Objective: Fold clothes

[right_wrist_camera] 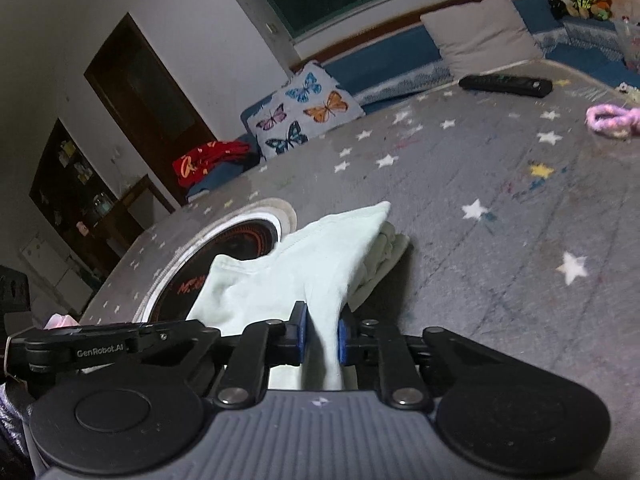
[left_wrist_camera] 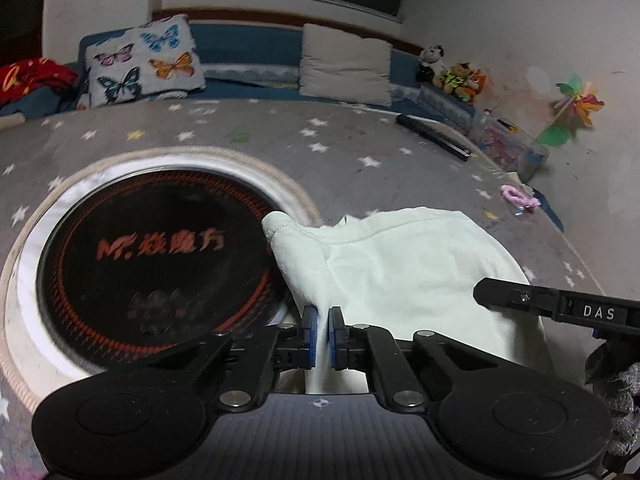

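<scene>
Already the pale mint cotton garment (left_wrist_camera: 400,264) lies bunched in several layers on the grey star-patterned surface (left_wrist_camera: 240,136), its left part overlapping the round black inset hob (left_wrist_camera: 160,248). Left gripper (left_wrist_camera: 322,336) has its jaws closed on a fold of the cloth; farther right, the right gripper (right_wrist_camera: 322,336) pinches another edge the same way. By my reading the fold is partway done: layers are stacked, yet both held edges remain lifted and unsmoothed.

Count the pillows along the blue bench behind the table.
2. The butterfly pillow leans toward the bench's left end, by the red cloth. The plain beige pillow leans further right, near the stuffed toys. Others may be hidden out of view.
</scene>
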`<state>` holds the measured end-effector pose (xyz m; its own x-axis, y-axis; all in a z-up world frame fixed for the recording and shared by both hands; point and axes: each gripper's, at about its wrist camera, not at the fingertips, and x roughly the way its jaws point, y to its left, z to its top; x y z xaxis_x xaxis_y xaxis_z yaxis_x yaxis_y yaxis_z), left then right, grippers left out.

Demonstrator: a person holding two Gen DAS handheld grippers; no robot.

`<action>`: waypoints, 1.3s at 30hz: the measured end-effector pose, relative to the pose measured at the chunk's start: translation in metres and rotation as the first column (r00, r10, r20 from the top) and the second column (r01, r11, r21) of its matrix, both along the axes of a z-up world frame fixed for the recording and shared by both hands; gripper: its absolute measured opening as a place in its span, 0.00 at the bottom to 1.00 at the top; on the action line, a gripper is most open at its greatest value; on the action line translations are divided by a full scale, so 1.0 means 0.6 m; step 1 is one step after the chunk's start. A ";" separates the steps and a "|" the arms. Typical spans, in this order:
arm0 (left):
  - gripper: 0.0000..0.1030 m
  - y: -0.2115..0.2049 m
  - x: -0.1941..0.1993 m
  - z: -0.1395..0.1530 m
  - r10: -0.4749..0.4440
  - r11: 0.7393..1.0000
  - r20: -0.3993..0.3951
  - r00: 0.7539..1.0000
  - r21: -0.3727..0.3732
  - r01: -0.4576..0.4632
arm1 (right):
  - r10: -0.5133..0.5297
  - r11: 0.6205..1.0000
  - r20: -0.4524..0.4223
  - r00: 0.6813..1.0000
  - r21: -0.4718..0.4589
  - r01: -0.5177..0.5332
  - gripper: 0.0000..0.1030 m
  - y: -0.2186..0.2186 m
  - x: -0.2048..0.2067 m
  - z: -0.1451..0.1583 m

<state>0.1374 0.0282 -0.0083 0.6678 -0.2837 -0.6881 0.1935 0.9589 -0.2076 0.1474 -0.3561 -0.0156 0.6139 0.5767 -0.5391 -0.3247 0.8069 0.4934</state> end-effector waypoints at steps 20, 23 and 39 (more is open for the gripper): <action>0.05 -0.200 0.107 0.042 -0.169 0.986 0.068 0.983 0.026 0.167 | -0.204 0.974 0.104 0.973 -0.074 0.212 0.11 -0.154 0.053 0.055; 0.06 -0.214 0.119 0.022 -0.176 0.983 0.037 0.984 0.053 0.174 | -0.224 0.969 0.083 0.971 -0.091 0.232 0.19 -0.170 0.066 0.036; 0.08 -0.238 0.159 0.009 -0.200 0.978 0.042 0.979 0.064 0.197 | -0.210 0.964 0.125 0.970 -0.139 0.227 0.27 -0.164 0.107 0.022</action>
<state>0.2329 -0.1144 -0.0031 0.6347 -0.3741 -0.6762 0.3897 0.9106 -0.1379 0.2116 -0.4546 -0.0022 0.7751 0.3388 -0.5333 -0.1769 0.9267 0.3316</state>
